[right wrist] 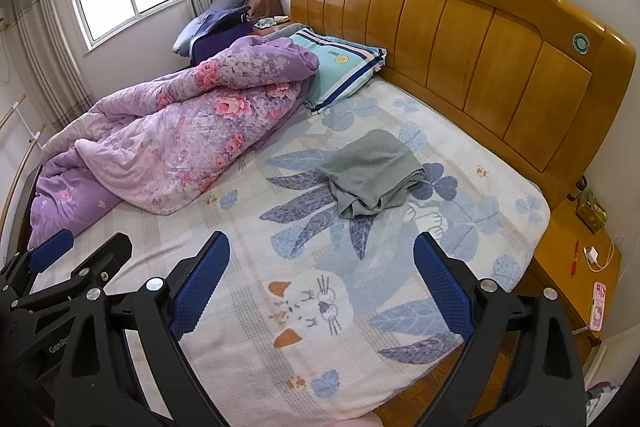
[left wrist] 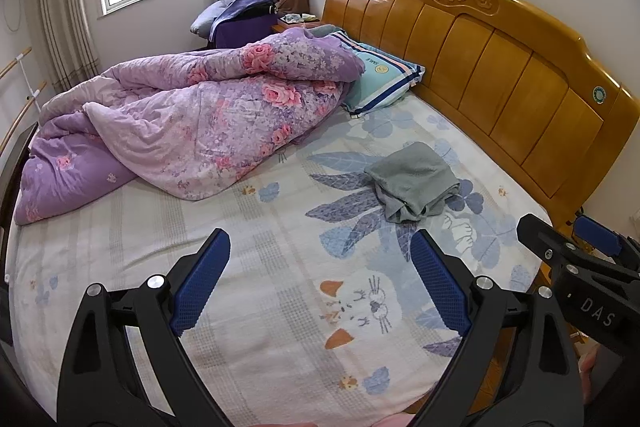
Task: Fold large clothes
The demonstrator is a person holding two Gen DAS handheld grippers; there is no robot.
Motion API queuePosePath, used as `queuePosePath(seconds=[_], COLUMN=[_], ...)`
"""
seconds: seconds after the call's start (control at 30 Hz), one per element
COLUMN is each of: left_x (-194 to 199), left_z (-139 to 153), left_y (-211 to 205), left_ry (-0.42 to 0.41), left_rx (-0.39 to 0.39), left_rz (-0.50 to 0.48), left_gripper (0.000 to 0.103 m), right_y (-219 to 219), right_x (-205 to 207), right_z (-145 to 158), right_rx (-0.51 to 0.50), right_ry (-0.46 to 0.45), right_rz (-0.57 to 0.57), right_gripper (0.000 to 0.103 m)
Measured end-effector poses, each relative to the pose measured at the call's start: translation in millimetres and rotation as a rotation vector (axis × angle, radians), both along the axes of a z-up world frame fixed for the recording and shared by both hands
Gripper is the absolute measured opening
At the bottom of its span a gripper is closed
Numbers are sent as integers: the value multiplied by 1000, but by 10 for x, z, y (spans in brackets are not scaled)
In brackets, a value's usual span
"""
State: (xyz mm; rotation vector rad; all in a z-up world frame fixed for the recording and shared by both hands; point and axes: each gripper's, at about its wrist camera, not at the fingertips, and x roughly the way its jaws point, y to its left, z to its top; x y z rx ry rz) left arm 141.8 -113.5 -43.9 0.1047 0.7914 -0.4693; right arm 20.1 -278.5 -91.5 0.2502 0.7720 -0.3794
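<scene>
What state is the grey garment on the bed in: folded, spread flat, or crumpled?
Crumpled. The grey garment lies bunched in a loose heap on the bed sheet, edges rumpled and uneven, with both open grippers away from it.

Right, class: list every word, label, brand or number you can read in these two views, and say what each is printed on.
"DAS": white letters on the black body of the right gripper.
"GenRo", cut off by the frame in front: on the black body of the left gripper.
Lettering and round gold emblem on the turquoise striped pillow: too small to read.
Round green sticker on the wooden headboard: unreadable.
</scene>
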Motion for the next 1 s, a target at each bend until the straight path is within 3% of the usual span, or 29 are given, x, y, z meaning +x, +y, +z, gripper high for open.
queuePosePath(seconds=[1.0], left_x=[71], left_z=[81], left_y=[-28], left_ry=[10], left_rx=[5], left_rz=[5], left_gripper=[92], right_y=[13], right_x=[67], right_z=[13], right_rx=[-3], right_ry=[3], right_rz=[4], right_gripper=[90])
